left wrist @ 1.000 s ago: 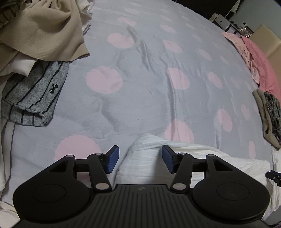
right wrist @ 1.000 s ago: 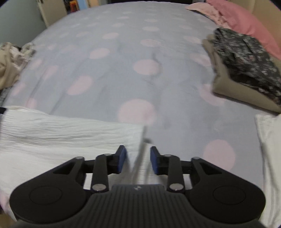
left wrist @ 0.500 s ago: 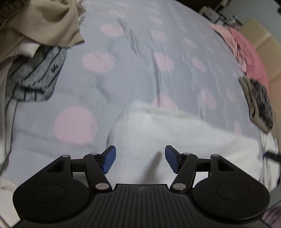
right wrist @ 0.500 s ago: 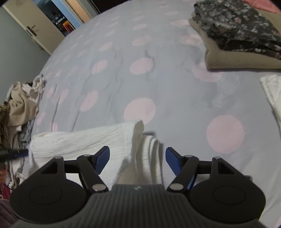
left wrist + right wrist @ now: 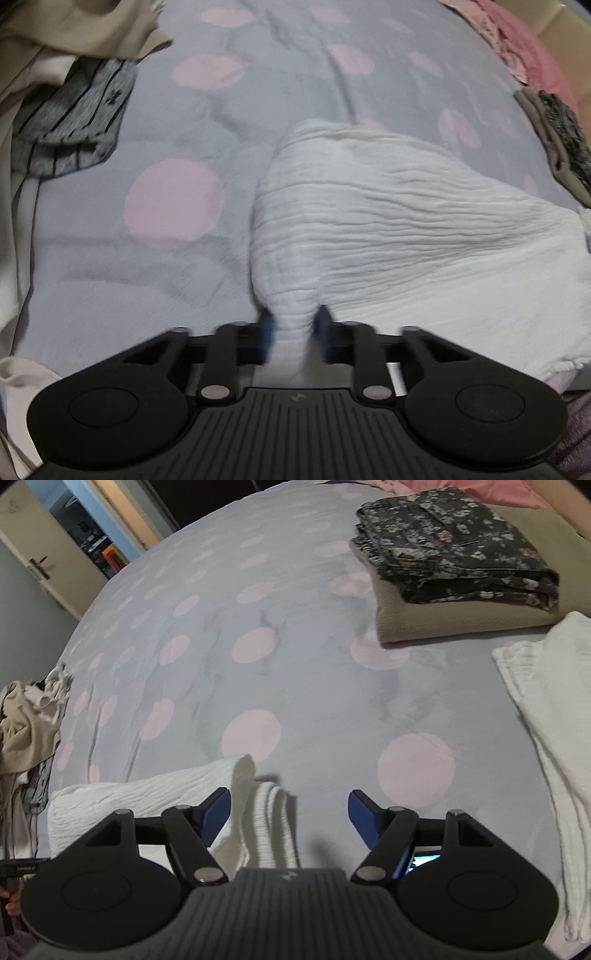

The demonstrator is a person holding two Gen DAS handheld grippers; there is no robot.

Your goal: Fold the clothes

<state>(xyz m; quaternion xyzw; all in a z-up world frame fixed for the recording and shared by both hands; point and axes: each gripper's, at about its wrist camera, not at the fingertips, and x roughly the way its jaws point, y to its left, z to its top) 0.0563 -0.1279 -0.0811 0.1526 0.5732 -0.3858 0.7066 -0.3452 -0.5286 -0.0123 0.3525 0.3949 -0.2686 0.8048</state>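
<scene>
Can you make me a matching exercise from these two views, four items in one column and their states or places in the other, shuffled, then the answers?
Items:
1. left gripper
2. right gripper
3. floral garment
4. striped grey garment

States or places:
A. folded, on top of the beige folded garment
B. jaws open, white fabric lying between them
C. shut on the white garment
D. at the edge of the unfolded pile

Pairs: 1-C, 2-B, 3-A, 4-D
</scene>
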